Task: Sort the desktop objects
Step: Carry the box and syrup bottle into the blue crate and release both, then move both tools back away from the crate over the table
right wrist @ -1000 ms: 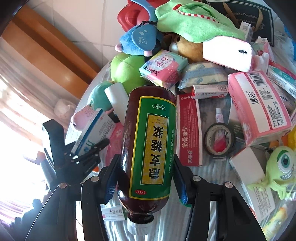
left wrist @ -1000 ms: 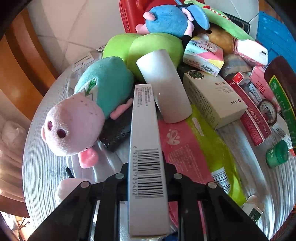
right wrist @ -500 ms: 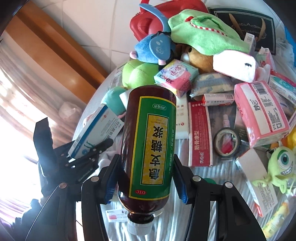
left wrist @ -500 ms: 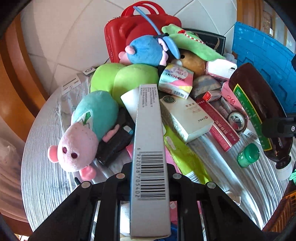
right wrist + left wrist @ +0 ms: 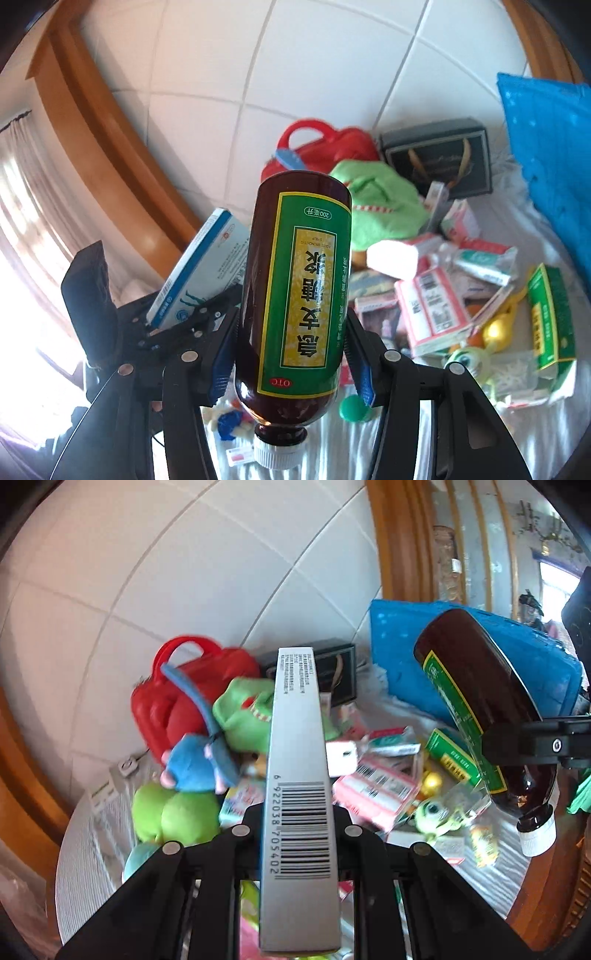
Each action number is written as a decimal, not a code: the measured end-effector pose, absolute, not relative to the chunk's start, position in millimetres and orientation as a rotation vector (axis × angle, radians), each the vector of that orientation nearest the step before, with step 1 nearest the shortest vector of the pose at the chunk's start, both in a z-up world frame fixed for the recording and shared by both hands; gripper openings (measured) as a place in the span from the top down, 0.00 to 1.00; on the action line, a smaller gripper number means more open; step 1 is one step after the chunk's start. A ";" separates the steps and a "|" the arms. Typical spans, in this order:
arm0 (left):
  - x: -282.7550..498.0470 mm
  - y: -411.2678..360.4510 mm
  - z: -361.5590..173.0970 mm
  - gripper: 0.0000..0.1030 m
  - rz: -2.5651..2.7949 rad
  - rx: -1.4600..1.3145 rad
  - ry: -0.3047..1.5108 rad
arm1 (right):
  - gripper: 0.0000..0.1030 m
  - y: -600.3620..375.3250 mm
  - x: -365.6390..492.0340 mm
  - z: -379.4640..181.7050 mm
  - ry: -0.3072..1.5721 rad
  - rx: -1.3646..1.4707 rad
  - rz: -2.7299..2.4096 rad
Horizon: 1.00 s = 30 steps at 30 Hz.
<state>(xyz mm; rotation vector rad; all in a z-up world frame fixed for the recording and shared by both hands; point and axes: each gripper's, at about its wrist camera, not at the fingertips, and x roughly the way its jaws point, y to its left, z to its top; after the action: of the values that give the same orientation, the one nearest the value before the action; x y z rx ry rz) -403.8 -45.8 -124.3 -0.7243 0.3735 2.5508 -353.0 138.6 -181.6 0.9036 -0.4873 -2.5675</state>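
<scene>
— Above the cluttered table [image 5: 85,853], what does each tool pinch?
— Left gripper [image 5: 295,834] clamps a grey carton [image 5: 297,775] pointing at twelve o'clock; right gripper [image 5: 291,354] clamps the brown syrup bottle [image 5: 295,295], cap [image 5: 279,452] at six o'clock.

round table [image 5: 85,853] with pale cloth, heaped with toys and boxes.

wall: white tiles [image 5: 314,66] behind the table
frame: brown wood [image 5: 103,140] on the left
curtain: light curtain [image 5: 22,206] far left
</scene>
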 end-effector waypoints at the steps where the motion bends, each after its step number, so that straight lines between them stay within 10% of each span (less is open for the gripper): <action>1: -401.7 -29.2 -113.0 0.84 2.534 -0.679 0.386 | 0.49 153.1 -344.3 -166.8 -0.493 0.859 -2.607; 20: -413.7 371.2 12.3 0.82 2.244 -0.339 0.292 | 0.47 512.5 -260.3 3.9 -0.500 0.469 -3.165; 25: -418.6 416.6 23.7 0.23 2.314 -0.318 0.282 | 0.27 568.8 -261.0 2.5 -0.563 0.461 -3.247; 30: -407.7 416.0 30.3 0.22 2.378 -0.287 0.280 | 0.21 585.3 -238.7 -2.3 -0.629 0.389 -3.229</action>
<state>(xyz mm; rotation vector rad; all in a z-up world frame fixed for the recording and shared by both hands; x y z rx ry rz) -407.7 416.0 30.3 -0.2873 0.2802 2.3780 -238.7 585.3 -2.3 0.3885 -0.6293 -3.2294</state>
